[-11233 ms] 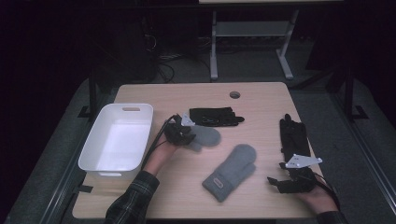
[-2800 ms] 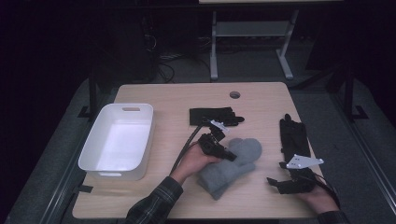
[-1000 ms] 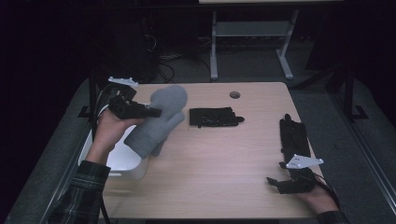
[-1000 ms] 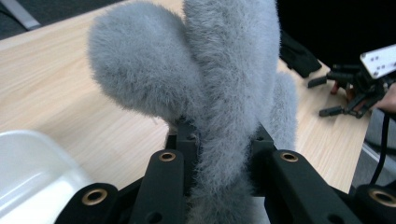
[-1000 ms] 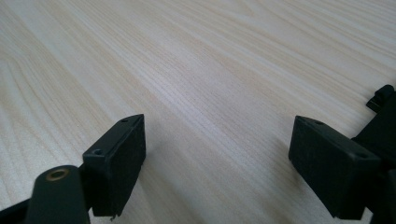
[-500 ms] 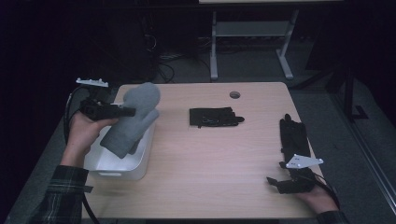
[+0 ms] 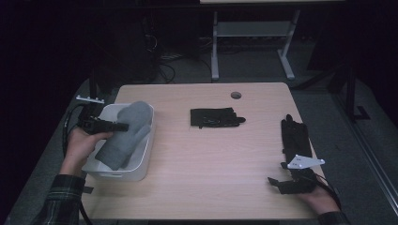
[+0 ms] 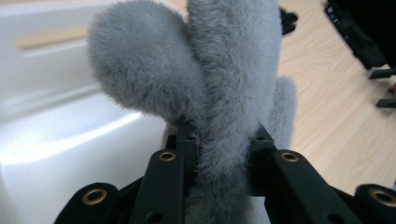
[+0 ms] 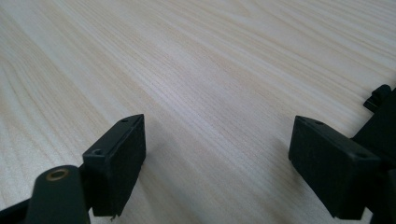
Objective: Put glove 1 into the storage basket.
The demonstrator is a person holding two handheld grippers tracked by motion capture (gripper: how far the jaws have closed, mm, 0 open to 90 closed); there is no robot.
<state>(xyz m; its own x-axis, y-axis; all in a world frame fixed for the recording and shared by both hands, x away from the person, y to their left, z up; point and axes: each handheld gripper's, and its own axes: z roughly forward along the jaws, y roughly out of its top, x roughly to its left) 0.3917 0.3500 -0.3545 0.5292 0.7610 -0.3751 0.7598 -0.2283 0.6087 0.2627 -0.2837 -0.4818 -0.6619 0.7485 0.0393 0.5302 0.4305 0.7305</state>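
Note:
A fuzzy grey mitten lies partly inside the white bin at the table's left, its tip leaning on the far rim. My left gripper is shut on the grey mitten, which fills the space between the jaws. One black glove lies flat at the table's middle. Another black glove lies lengthwise near the right edge. My right gripper rests open on the wood at the front right, just in front of that glove, its fingers wide apart over bare tabletop.
A round cable hole sits in the table's far side. A metal desk frame and cables stand on the dark floor behind the table. Bare wood lies between the bin and the right glove.
My left gripper has carried the grey mitten from the table's middle to the left and lowered it into the white bin. The right gripper has stayed put.

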